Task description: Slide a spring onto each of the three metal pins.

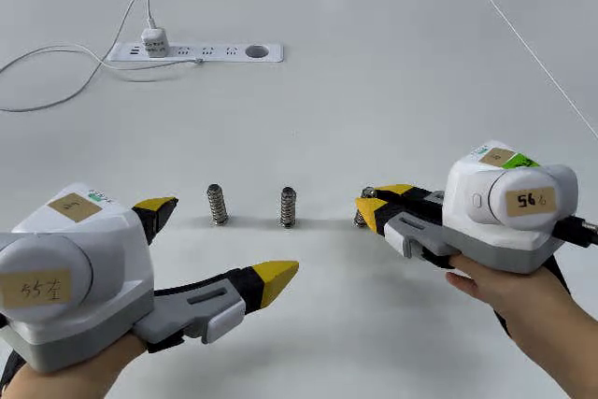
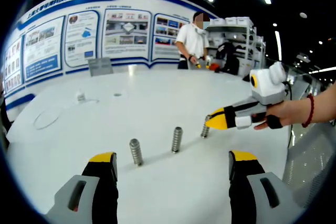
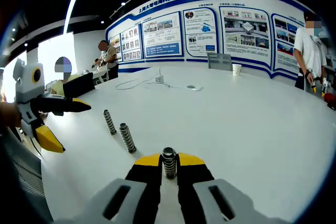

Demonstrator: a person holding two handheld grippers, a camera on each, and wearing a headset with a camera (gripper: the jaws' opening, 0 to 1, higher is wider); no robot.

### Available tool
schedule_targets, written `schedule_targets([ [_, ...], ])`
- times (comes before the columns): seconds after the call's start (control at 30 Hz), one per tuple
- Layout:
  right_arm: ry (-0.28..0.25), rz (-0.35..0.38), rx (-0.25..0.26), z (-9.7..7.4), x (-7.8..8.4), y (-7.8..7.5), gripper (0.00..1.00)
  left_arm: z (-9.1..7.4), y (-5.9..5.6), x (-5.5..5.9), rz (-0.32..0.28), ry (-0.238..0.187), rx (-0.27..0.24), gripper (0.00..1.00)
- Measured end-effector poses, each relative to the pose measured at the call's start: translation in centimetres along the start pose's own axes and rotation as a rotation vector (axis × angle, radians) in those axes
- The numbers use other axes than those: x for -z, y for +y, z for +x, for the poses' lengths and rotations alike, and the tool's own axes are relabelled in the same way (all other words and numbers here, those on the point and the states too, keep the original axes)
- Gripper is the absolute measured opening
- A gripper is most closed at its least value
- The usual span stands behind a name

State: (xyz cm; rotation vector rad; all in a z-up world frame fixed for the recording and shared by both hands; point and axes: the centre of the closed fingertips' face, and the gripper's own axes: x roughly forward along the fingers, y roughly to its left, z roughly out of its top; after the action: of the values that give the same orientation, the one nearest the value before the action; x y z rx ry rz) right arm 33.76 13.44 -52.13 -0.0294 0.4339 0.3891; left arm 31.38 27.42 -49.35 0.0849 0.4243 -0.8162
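The right gripper [image 3: 169, 161] has its black, yellow-tipped jaws drawn almost together around the end spring [image 3: 169, 165], a dark metal coil standing upright on the white worktop [image 3: 252, 129]. The jaws appear to press its sides, though the contact itself is hard to make out. The right hand [image 1: 500, 285] grips the white plastic body from below, with the forearm coming in low from the right and the jaws pointing along the row of springs.

The left gripper [image 2: 172, 157] is spread wide and holds nothing. Its two yellow tips sit well apart, hanging just short of the row. The left hand [image 1: 70, 382] holds it low and near the body, angled toward the springs.

The middle spring [image 1: 288, 206] and the outer spring [image 1: 217, 204] stand upright and untouched, side by side but apart from each other. Both are tightly wound grey steel. A darker cap shows at the top of each, possibly the head of a pin. All three springs form one straight line on the smooth matte worktop.

Farther back lie a white power strip [image 1: 201, 51] with a plugged-in charger [image 1: 154, 42] and a looping white cable [image 1: 56, 67].
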Motion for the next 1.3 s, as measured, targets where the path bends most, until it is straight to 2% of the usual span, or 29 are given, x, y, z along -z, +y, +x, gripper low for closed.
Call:
schedule_targets([
  [0.23, 0.010, 0.007, 0.008, 0.1, 0.2, 0.0, 0.13, 0.0, 0.2, 0.1, 0.003, 0.005, -0.005, 0.88],
  [0.3, 0.004, 0.011, 0.005, 0.1, 0.1, 0.1, 0.19, -0.1, 0.3, 0.1, 0.004, 0.007, -0.008, 0.88],
  [0.4, 0.006, 0.020, 0.000, -0.1, -0.1, 0.3, 0.21, -0.1, 0.5, 0.1, -0.005, 0.008, -0.014, 0.86],
  [0.5, 0.020, 0.050, 0.001, -0.4, -0.1, 0.3, 0.27, -0.2, 0.8, 0.2, -0.003, 0.015, -0.020, 0.86],
  [0.57, 0.020, 0.052, 0.000, -0.8, -0.3, 0.3, 0.29, -0.2, 0.9, 0.1, -0.003, 0.018, -0.020, 0.86],
  [0.67, 0.057, 0.074, -0.009, -1.4, -0.2, 0.5, 0.37, -0.3, 1.0, 0.0, 0.004, 0.030, -0.019, 0.86],
  [0.83, 0.072, 0.092, -0.017, -2.7, -0.6, 0.7, 0.50, -0.7, 0.7, -0.4, -0.002, 0.040, -0.014, 0.85],
  [0.9, 0.069, 0.098, -0.024, -3.2, -0.8, 0.9, 0.54, -0.9, 0.7, -0.5, 0.013, 0.038, -0.016, 0.85],
  [0.97, 0.074, 0.119, -0.038, -3.8, -0.9, 1.2, 0.56, -1.1, 0.7, -0.6, 0.012, 0.039, -0.013, 0.85],
  [1.07, 0.085, 0.091, -0.037, -4.6, -0.8, 1.4, 0.61, -1.6, 0.7, -0.7, 0.008, 0.039, -0.010, 0.86],
  [1.3, 0.082, 0.085, -0.053, -6.3, -1.3, 2.0, 0.66, -2.8, 0.5, -0.5, 0.002, 0.056, 0.006, 0.91],
])
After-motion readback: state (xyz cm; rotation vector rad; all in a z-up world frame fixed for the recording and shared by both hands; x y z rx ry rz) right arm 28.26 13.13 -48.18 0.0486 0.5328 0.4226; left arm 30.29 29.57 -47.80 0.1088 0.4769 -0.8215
